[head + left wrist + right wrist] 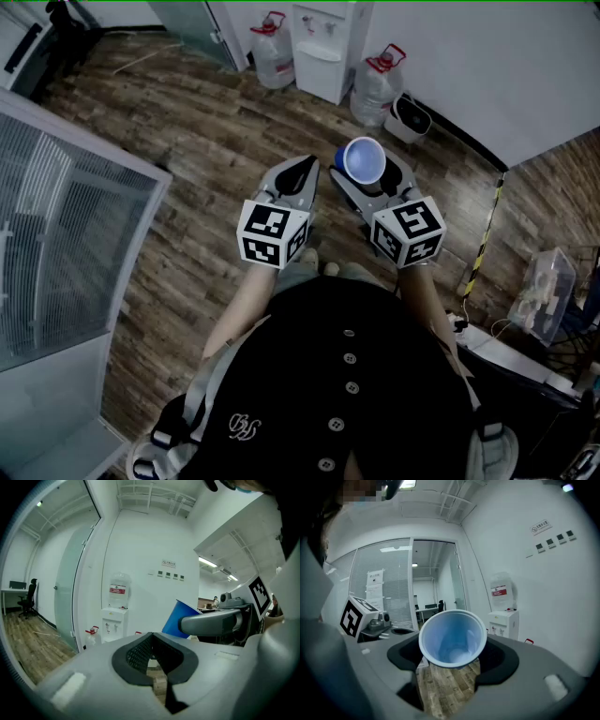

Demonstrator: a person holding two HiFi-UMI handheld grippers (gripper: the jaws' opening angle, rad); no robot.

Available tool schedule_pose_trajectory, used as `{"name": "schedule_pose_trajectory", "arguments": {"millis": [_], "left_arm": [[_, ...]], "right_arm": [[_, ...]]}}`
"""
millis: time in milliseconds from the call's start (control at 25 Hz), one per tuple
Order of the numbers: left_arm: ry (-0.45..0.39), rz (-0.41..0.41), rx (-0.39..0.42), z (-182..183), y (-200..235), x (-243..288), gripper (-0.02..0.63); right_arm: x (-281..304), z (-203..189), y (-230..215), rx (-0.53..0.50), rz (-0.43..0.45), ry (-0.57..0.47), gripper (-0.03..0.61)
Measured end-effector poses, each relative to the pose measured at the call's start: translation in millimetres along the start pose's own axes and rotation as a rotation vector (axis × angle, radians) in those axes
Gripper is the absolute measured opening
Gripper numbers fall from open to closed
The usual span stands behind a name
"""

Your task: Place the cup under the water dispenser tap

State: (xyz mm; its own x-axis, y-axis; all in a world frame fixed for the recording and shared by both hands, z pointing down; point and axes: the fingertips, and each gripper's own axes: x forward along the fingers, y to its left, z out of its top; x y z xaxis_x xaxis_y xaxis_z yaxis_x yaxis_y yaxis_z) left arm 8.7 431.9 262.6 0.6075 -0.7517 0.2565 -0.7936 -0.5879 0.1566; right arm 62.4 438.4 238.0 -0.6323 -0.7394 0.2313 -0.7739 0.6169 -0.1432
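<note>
Black top (375,356), buttons (352,387) down front, white emblem (243,427); grey straps (200,398). Grey shells, blk/wht marker cubes (273,233) on left gripper (302,169), right gripper (367,180).

- Blue plastic cup (364,161) sits between the right gripper (372,180) jaws.
- Left gripper (304,171) is just left of it.
- White water dispenser (323,47) stands ahead, between two clear bottles (272,54).

We stood on a dark wood-plank floor (187,141), white walls (487,66) ahead, a glass partition (66,234) at our left.
</note>
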Motion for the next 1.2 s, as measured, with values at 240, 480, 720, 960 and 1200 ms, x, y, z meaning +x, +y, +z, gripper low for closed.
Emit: {"name": "schedule_pose_trajectory", "arguments": {"millis": [240,480,720,960,1200], "left_arm": [[-0.006,-0.008,0.0,1,4,5,0.0],[-0.003,-0.016,0.001,-2,5,6,0.0],[-0.01,-0.021,0.004,3,20,9,0.0],[-0.017,-0.04,0.012,7,39,13,0.0],[0.002,-0.063,0.042,4,57,18,0.0]], "right_arm": [[7,1,-3,-0.013,-0.012,0.002,0.333],[10,4,-2,-0.021,-0.012,-0.012,0.334],[23,11,2,-0.026,-0.008,-0.043,0.334],[44,9,2,-0.006,-0.024,-0.04,0.334],[65,0,6,0.013,-0.019,-0.026,0.334]]}}
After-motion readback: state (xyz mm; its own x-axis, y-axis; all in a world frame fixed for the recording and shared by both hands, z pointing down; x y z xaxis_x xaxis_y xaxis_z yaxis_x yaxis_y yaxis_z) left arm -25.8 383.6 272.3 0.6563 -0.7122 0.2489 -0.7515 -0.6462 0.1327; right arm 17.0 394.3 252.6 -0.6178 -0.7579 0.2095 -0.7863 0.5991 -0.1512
